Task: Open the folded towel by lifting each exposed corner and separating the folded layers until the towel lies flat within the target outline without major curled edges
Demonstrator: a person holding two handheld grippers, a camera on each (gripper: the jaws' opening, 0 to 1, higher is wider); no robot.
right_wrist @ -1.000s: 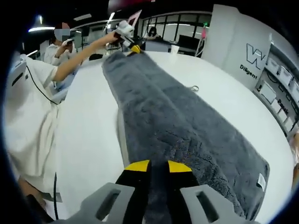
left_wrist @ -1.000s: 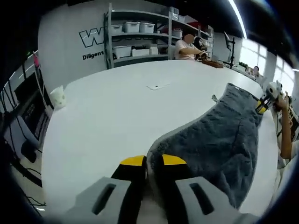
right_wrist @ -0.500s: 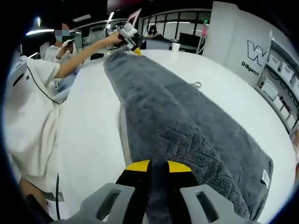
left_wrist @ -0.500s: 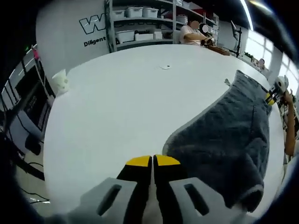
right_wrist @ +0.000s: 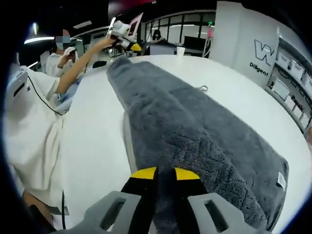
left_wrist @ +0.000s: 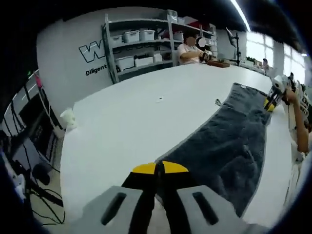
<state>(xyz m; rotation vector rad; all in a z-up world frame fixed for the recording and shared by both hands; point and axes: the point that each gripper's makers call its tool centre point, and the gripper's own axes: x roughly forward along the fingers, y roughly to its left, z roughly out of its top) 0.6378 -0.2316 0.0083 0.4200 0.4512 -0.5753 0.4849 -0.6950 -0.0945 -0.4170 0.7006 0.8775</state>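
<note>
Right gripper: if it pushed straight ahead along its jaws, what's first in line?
The grey towel it is already shut on. The right gripper points along the towel's length, toward the left gripper at the far end. Whether it would ride over the cloth or bunch it up is hard to judge.

Grey towel [right_wrist: 190, 131], white table [left_wrist: 126, 117]

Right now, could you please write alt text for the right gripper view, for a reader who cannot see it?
The right gripper pinches the near edge of a long grey towel spread on a white table. At the towel's far end, the left gripper is raised in a person's hand.
</note>
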